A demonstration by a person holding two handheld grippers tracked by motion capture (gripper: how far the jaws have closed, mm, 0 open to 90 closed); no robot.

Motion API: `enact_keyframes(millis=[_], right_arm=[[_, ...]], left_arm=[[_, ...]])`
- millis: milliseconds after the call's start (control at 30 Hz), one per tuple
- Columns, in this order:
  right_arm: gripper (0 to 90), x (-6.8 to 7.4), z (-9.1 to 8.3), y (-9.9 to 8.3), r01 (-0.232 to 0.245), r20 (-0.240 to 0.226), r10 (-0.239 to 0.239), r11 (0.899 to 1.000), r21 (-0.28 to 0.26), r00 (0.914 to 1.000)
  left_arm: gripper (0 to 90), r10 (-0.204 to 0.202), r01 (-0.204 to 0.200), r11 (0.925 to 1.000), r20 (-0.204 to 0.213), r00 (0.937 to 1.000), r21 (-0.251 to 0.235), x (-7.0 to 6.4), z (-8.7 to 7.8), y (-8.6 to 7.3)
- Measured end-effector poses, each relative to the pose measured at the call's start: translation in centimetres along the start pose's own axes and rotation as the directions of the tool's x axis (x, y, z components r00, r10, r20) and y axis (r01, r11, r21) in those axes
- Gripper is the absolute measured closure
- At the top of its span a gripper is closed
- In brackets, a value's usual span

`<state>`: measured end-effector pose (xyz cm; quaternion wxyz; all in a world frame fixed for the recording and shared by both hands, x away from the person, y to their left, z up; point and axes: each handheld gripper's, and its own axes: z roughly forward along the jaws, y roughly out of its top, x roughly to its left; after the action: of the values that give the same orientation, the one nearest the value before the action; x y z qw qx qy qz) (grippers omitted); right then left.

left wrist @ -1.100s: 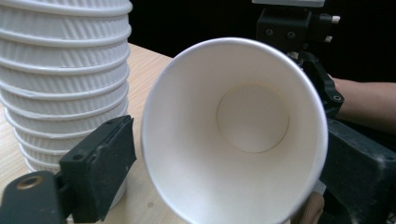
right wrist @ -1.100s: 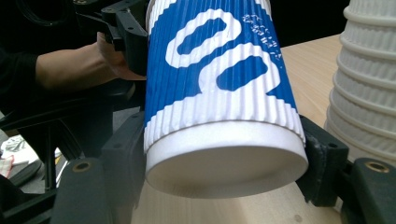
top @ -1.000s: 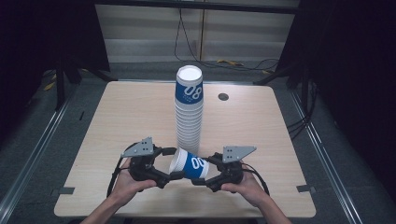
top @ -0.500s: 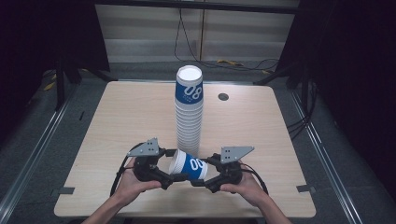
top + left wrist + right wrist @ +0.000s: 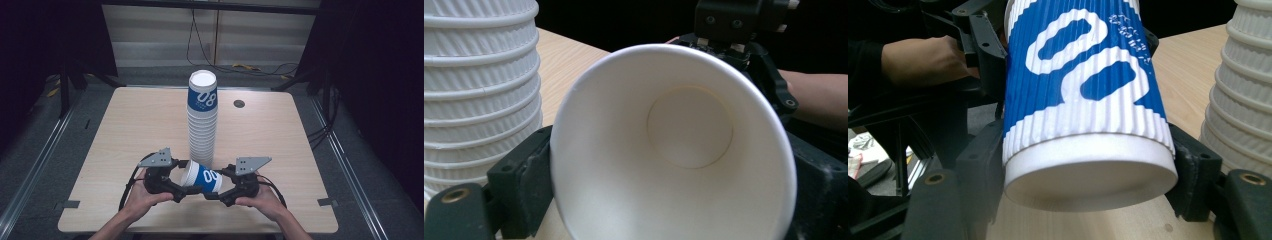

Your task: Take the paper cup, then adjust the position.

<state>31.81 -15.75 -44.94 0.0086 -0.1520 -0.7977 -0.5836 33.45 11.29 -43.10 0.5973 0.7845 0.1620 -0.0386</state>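
In the high view, a blue-and-white ribbed paper cup (image 5: 202, 177) lies sideways near the front edge of the pale wooden bench (image 5: 125, 125), between the left gripper (image 5: 181, 181) and right gripper (image 5: 220, 184), just before a tall stack of white paper cups (image 5: 202, 120); bare bench lies on both sides. The left gripper view shows its jaws clamped around the cup's open rim. The right gripper view shows its jaws clamped on the cup's base end.
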Motion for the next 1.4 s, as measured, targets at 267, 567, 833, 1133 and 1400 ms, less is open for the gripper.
enact_keyframes(millis=[267,567,833,1133,1400], right_arm=[[26.9,-0.1,0.1,-0.1,-0.02,-0.007,0.021,0.999,0.024,0.9998],[23.4,0.0,0.2,-0.1,-0.016,0.017,0.015,0.997,0.078,0.9997],[14.6,-0.4,0.3,-0.1,-0.059,0.068,0.051,0.991,0.117,0.9964],[14.5,-0.6,-0.2,-0.2,-0.062,0.1,0.045,0.984,0.168,0.994],[15.7,-1.3,-1.6,-0.4,-0.094,0.161,0.067,0.982,0.164,0.9847]], left_arm=[[16.2,0.032,-0.032,0.9995,0.015,0.9994,-0.008,-0.2,-0.3,0.1],[18.5,0.047,-0.047,0.9989,0.017,0.9987,-0.009,-0.5,-0.2,0.1],[18.5,0.022,-0.022,0.9994,-0.007,0.9997,-0.026,0.1,-1.1,0.1],[18.5,-0.009,0.008,0.9997,-0.058,0.9983,-0.023,0.8,-2.8,0.7],[18.5,-0.028,0.026,0.9995,-0.122,0.9921,-0.021,1.7,-4.7,1.3]])
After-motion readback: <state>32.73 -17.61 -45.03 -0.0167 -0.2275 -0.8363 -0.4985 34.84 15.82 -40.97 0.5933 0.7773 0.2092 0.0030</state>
